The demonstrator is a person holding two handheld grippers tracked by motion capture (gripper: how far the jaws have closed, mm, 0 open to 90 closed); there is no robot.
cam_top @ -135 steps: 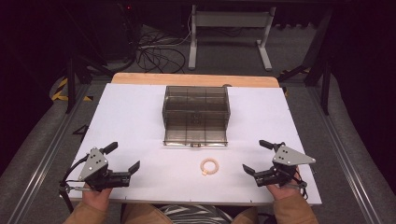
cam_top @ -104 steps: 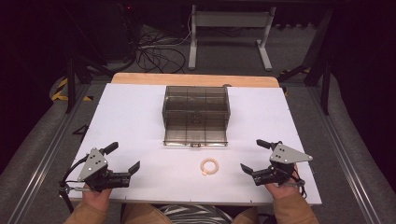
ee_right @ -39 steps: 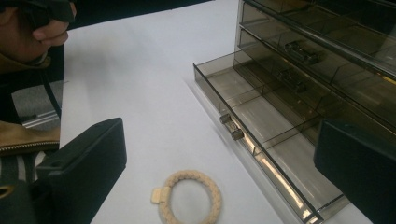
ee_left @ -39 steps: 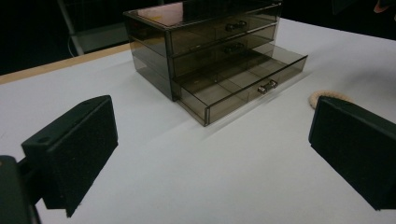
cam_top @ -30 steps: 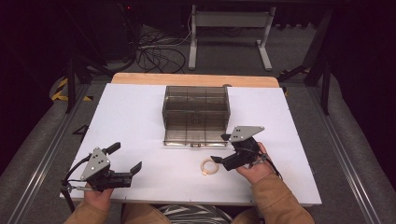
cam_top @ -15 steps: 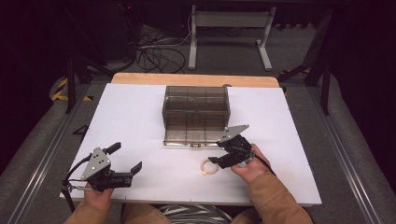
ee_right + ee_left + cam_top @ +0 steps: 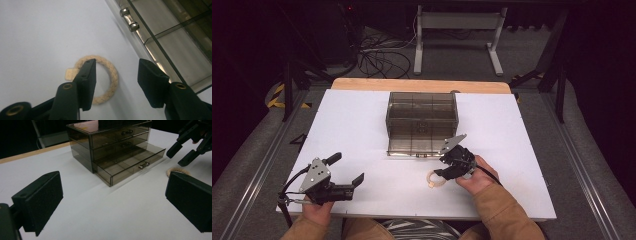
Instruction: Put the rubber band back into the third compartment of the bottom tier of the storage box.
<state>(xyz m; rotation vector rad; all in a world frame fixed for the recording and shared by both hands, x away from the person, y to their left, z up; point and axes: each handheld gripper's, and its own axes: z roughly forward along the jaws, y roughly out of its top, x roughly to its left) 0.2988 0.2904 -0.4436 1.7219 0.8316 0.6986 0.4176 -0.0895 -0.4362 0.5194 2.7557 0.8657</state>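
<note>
A beige braided rope ring (image 7: 434, 179) lies flat on the white table (image 7: 362, 125), just in front of a smoky clear three-drawer box (image 7: 422, 107). The box's bottom drawer (image 7: 419, 142) is pulled out. My right gripper (image 7: 445, 168) is open and tilted down over the ring. In the right gripper view one jaw sits over the ring's (image 7: 113, 75) inside and the other stands outside it, toward the drawer (image 7: 175, 40). My right gripper (image 7: 117, 63) holds nothing. My left gripper (image 7: 347, 169) is open at the front left, holding nothing.
In the left gripper view the box (image 7: 112, 142) stands ahead, with the ring (image 7: 175, 170) and the right gripper (image 7: 183, 151) at far right. A wooden strip (image 7: 422, 85) edges the table's back. Metal rails (image 7: 257, 180) run down both sides.
My right gripper has moved from the table's front right, left and forward, and now tips down over the rope ring. The left gripper has hardly moved.
</note>
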